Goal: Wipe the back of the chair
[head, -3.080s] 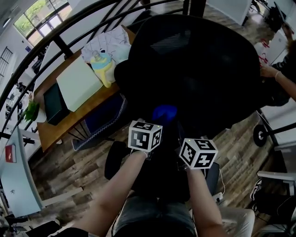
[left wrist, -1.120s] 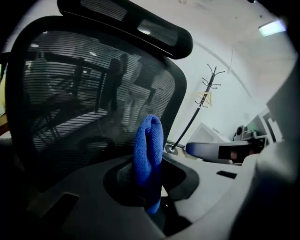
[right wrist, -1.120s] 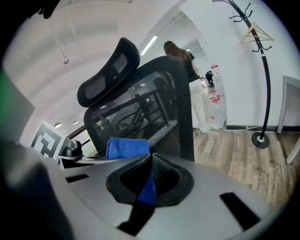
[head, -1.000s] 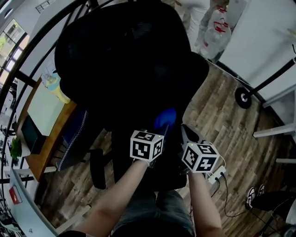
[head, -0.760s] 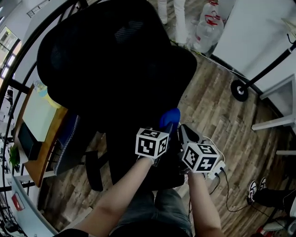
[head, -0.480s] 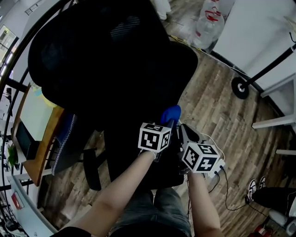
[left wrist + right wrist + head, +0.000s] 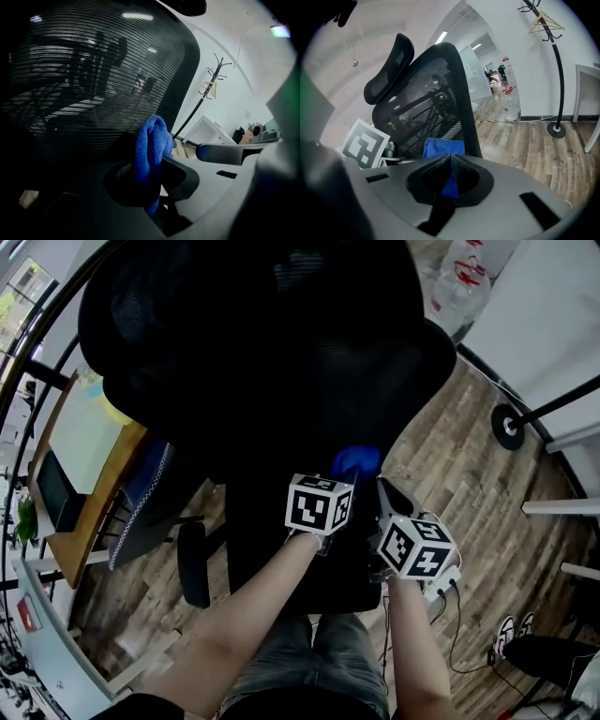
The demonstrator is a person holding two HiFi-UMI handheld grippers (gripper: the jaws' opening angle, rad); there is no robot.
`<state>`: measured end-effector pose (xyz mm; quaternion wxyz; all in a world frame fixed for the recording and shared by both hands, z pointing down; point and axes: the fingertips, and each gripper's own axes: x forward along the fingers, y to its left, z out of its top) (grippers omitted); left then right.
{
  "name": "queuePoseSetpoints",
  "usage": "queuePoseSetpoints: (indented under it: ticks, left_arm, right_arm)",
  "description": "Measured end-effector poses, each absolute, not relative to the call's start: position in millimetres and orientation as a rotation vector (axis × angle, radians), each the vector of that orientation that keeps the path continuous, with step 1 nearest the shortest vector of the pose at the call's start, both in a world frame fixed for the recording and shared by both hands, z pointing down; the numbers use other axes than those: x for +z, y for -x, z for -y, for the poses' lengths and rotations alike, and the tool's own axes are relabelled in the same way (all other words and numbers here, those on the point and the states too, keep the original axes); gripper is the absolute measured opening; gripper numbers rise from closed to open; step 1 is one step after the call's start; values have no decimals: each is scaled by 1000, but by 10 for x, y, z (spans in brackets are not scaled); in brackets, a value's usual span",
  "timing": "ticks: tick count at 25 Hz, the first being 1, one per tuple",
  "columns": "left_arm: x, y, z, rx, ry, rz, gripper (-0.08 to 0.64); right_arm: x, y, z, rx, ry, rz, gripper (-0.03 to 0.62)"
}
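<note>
The black mesh office chair (image 7: pixel 281 352) fills the head view, its back facing me. A blue cloth (image 7: pixel 356 462) rests against the lower right part of the chair back. My left gripper (image 7: pixel 347 480) is shut on it; in the left gripper view the blue cloth (image 7: pixel 150 150) stands folded between the jaws in front of the mesh chair back (image 7: pixel 93 84). My right gripper (image 7: pixel 384 489) sits close beside it on the right. In the right gripper view the jaws are closed with blue cloth (image 7: pixel 443 146) pinched in the gap and bunched just beyond, beside the chair back (image 7: pixel 431 103).
A wooden desk (image 7: pixel 89 442) with papers stands left of the chair. A coat stand base (image 7: pixel 509 426) and water bottles (image 7: pixel 464 282) are on the wood floor (image 7: pixel 459 484) to the right. A white power strip (image 7: pixel 441 585) with a cable lies near my right arm.
Both grippers and the cloth have shifted slightly right along the lower chair back. The head view has swung, so the chair now fills more of the frame.
</note>
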<state>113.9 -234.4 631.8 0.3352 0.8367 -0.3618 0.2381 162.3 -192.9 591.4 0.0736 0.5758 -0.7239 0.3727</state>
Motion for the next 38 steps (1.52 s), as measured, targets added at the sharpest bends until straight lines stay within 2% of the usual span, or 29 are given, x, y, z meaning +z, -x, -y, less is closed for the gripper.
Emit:
queuePoseSetpoints:
  ticks: [38]
  left_arm:
    - [6330,1161,2516,392,-1861,1396,74]
  right_arm:
    - [5910,254,2222,1044,-1272,2353,31]
